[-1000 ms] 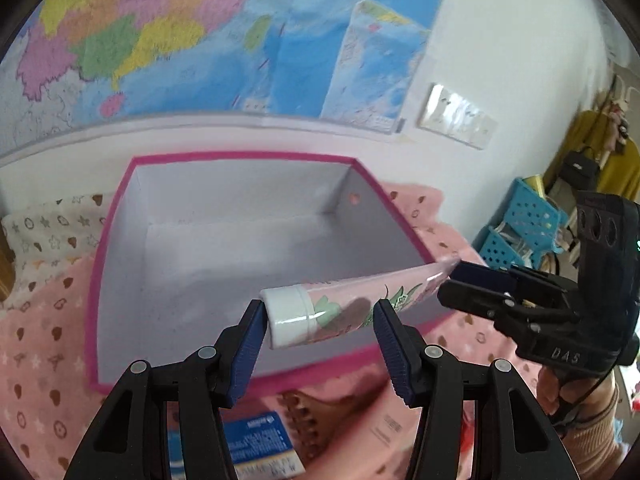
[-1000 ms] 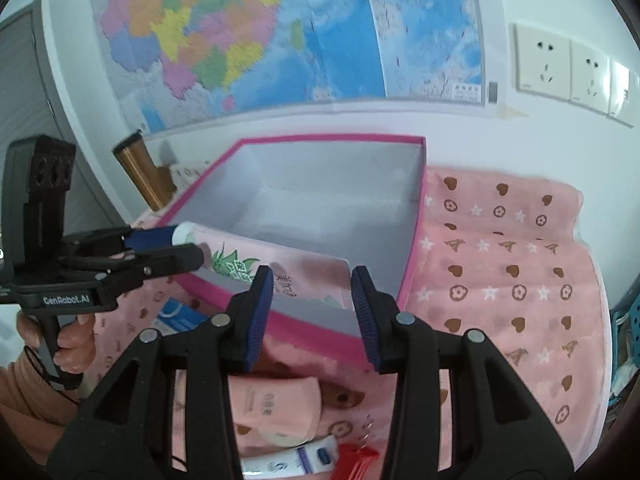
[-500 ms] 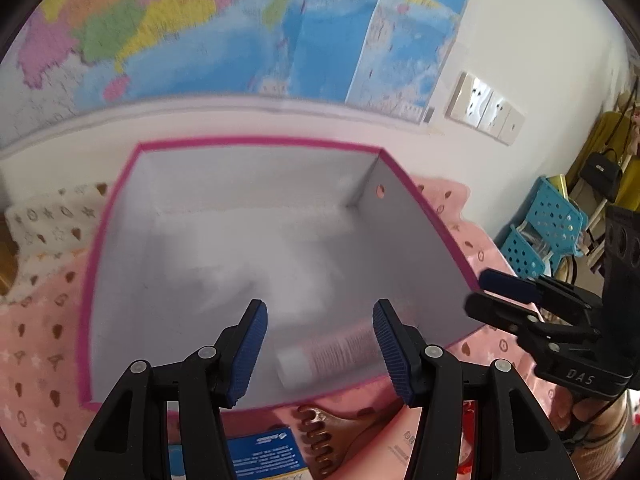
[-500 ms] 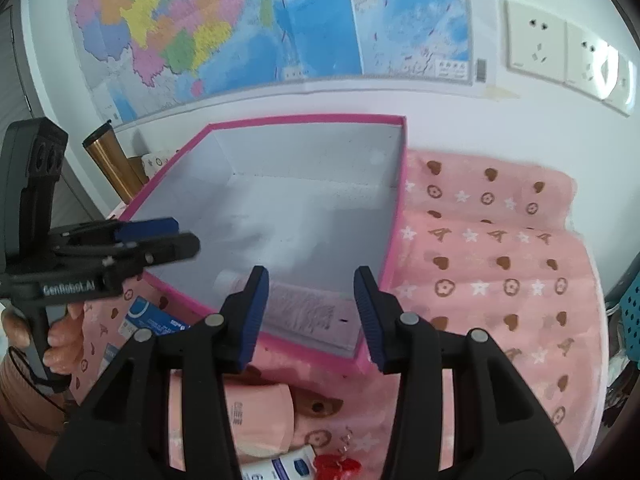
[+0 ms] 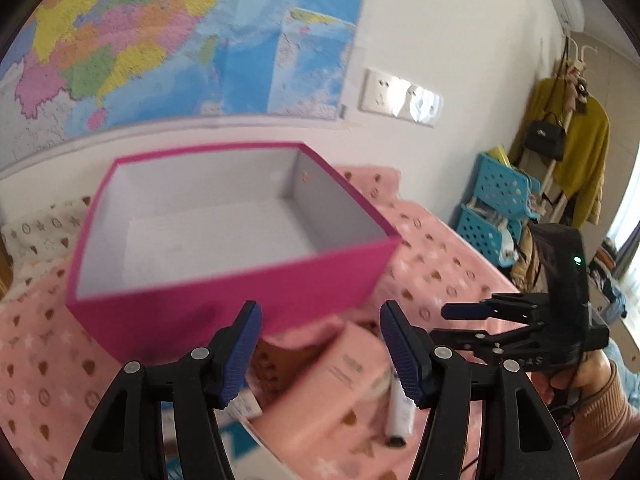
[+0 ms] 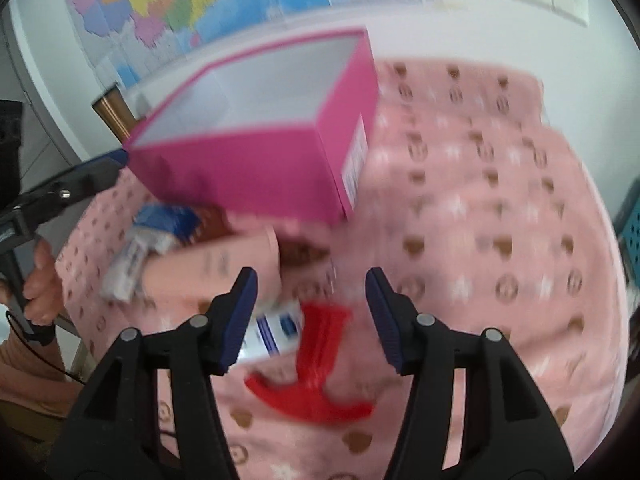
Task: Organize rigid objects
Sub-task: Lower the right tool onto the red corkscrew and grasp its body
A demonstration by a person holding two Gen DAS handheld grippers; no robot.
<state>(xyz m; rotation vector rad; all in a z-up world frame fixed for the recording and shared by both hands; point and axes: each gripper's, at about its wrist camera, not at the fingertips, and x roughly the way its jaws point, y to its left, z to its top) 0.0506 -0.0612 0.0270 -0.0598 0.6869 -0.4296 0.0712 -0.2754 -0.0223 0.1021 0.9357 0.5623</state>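
Both claws stood wide apart with nothing between their blue pads. The left gripper [image 5: 320, 344] hung low over the near edge of the pink blanket [image 5: 436, 256], its fingers pointing toward the magenta box [image 5: 224, 296], which sat open-topped just beyond the tips, grey inside; its floor near the front wall was hidden from that side. Just below and between the left fingers lay a pale pink bottle [image 5: 340, 384] on the blanket, tilted, with a small white tube [image 5: 400, 408] close by its right side near the right pad.

The right gripper [image 6: 312, 312] hovered over the cluster of loose items in front of the box. A red hair clip [image 6: 316, 364] lay on the blanket directly between its fingers, slightly nearer than the tips. A white and blue tube [image 6: 276, 332] rested touching the clip's left side, right against the left pad. The pink bottle [image 6: 208, 268] lay farther out to the left, beside a blue packet [image 6: 168, 220] near the box's front corner. The view there was blurred, so finer detail could not be made out.
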